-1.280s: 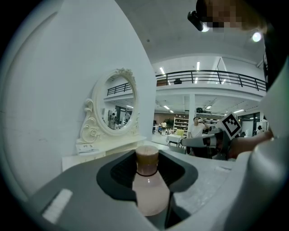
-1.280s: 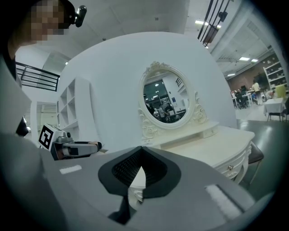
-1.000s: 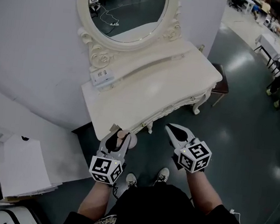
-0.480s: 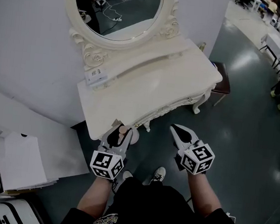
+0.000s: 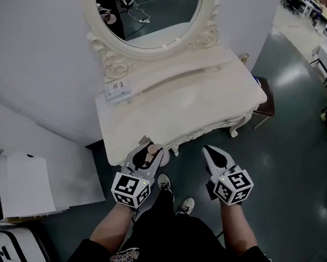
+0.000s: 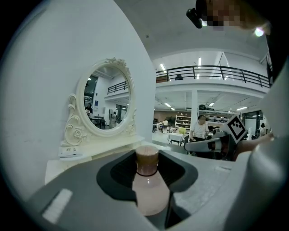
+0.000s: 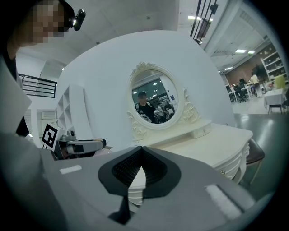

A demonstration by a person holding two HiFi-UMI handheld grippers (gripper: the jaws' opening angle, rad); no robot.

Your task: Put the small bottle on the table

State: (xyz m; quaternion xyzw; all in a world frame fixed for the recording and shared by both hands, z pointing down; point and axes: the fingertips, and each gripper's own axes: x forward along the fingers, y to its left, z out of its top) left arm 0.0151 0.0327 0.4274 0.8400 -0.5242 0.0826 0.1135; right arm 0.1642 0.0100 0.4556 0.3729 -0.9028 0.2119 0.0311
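A small pale pink bottle [image 6: 149,191] with a brown cap sits upright between the jaws of my left gripper [image 6: 149,178], which is shut on it. In the head view this bottle [image 5: 154,154] and the left gripper [image 5: 148,153] hang just off the front left edge of the cream dressing table [image 5: 177,108]. My right gripper [image 5: 210,152] is level with it, to the right, over the floor in front of the table. Its jaws [image 7: 141,158] are shut with nothing between them.
An oval mirror [image 5: 147,6] in a carved cream frame stands at the back of the table. A small white labelled box [image 5: 119,89] lies on the table's back left. A dark stool [image 5: 265,103] stands at the table's right end. White shelves [image 5: 23,194] are to the left.
The table has come a little nearer to both grippers. The left gripper, still shut on the bottle, has shifted slightly right along the table's front edge. The right gripper stays shut.
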